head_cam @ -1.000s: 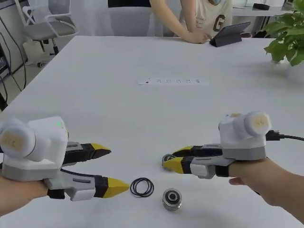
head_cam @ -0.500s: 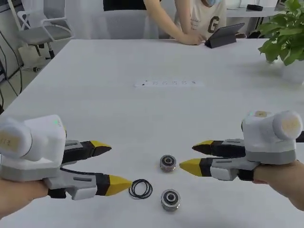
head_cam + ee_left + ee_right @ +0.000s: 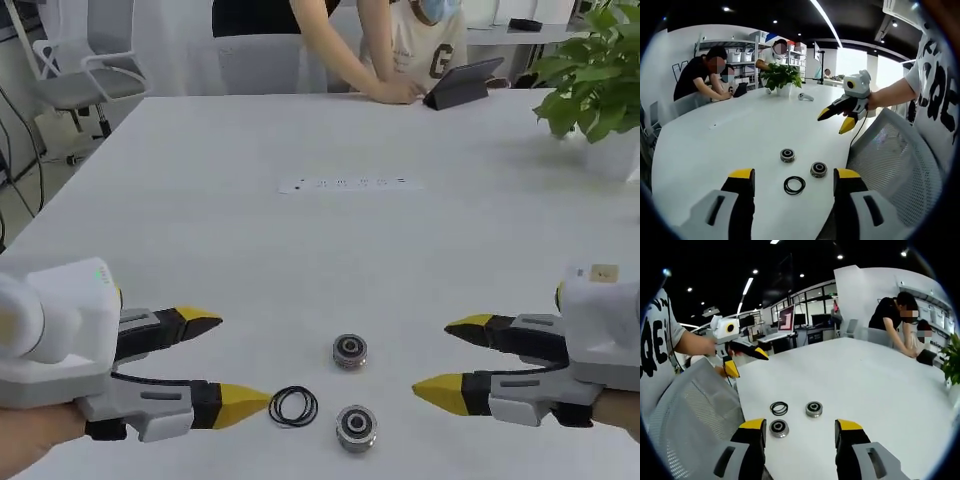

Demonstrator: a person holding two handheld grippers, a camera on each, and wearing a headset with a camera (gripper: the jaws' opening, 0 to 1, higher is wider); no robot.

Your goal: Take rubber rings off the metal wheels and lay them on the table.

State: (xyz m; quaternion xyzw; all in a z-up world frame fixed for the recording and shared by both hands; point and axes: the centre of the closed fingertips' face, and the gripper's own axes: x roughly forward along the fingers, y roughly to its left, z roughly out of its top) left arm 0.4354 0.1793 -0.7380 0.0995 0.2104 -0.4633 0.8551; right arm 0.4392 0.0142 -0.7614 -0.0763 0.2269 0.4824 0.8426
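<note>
Two small metal wheels stand on the white table (image 3: 300, 250), one farther off (image 3: 349, 350) (image 3: 787, 155) (image 3: 814, 408) and one nearer me (image 3: 356, 424) (image 3: 818, 169) (image 3: 779, 428). Black rubber rings (image 3: 294, 407) (image 3: 794, 184) (image 3: 779, 407) lie flat in a small pile just left of the near wheel. My left gripper (image 3: 244, 362) (image 3: 794, 174) (image 3: 751, 366) is open and empty, its lower tip close to the rings. To the right of the wheels, my right gripper (image 3: 430, 358) (image 3: 800, 424) (image 3: 831, 125) is open and holds nothing.
A socket strip (image 3: 345, 184) is set flat in the table's middle. People lean at the far edge by a tablet (image 3: 465, 80). A potted plant (image 3: 590, 75) stands far right, an office chair (image 3: 90, 70) far left. A mesh chair back (image 3: 890, 160) is near me.
My right gripper, which was closed at the far wheel, has opened and drawn back to the right, leaving the wheel on the table. The left gripper has hardly moved.
</note>
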